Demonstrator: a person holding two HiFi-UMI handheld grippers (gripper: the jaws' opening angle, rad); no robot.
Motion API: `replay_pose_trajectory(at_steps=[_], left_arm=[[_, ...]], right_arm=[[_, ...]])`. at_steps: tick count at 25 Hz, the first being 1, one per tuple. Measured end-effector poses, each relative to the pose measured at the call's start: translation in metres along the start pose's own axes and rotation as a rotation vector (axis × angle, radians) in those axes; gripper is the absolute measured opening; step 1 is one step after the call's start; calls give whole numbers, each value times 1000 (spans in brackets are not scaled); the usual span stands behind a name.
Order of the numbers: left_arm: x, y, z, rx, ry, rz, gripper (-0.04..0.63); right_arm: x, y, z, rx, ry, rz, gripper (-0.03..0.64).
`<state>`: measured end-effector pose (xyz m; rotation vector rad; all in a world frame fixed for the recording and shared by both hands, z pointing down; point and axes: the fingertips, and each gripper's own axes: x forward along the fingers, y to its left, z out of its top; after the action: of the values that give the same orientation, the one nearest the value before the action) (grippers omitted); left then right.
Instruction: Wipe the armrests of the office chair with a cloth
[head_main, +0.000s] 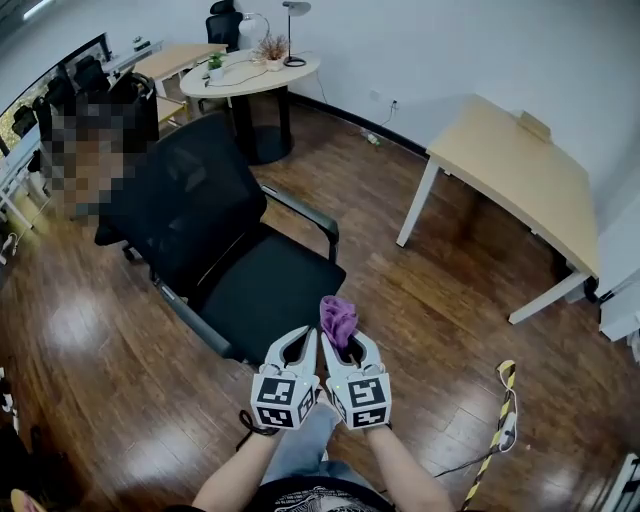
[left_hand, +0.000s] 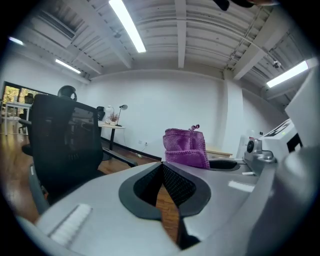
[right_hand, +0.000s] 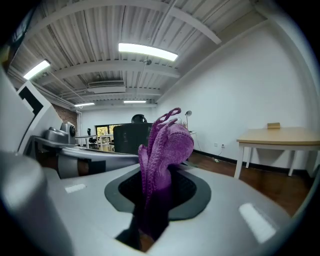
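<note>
- the office chair (head_main: 230, 250) stands left of centre on the wooden floor, its seat turned toward the person; the near armrest (head_main: 195, 322) runs along the seat's near-left edge and the far armrest (head_main: 300, 212) along its far-right edge; nothing touches either, so i judge the wiping not yet begun
- the left gripper (head_main: 298, 345) is held just near of the seat's front corner, close against its partner; in the left gripper view its jaws meet at the tips with nothing between them, only floor showing through the gap behind; it probably sits closed because it has no job yet, and is free to steady the chair
- the right gripper (head_main: 345, 352) sits just right of it, jaws clamped on the purple cloth (head_main: 338, 318); the right gripper view shows the cloth pinched low between the jaws with a bunched fold standing beyond the tips; that loose wad is likely left out so fabric, not plastic, meets an armrest
- the cloth is thus off the chair, over the seat's front corner, apart from both armrests
- a round table (head_main: 255, 70) stands far behind the chair and a pale desk (head_main: 520, 175) well apart at the right; neither bears on the work
</note>
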<state>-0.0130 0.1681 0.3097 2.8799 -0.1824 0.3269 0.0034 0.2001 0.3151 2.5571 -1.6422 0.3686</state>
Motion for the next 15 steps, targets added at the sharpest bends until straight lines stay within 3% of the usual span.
replay_pose_trajectory(at_steps=[8, 15], left_arm=[[105, 7, 20, -51, 2, -20, 5], [181, 65, 58, -127, -26, 55, 5]], right_arm=[[55, -87, 9, -11, 45, -37, 95], [145, -120, 36, -67, 111, 50, 95]])
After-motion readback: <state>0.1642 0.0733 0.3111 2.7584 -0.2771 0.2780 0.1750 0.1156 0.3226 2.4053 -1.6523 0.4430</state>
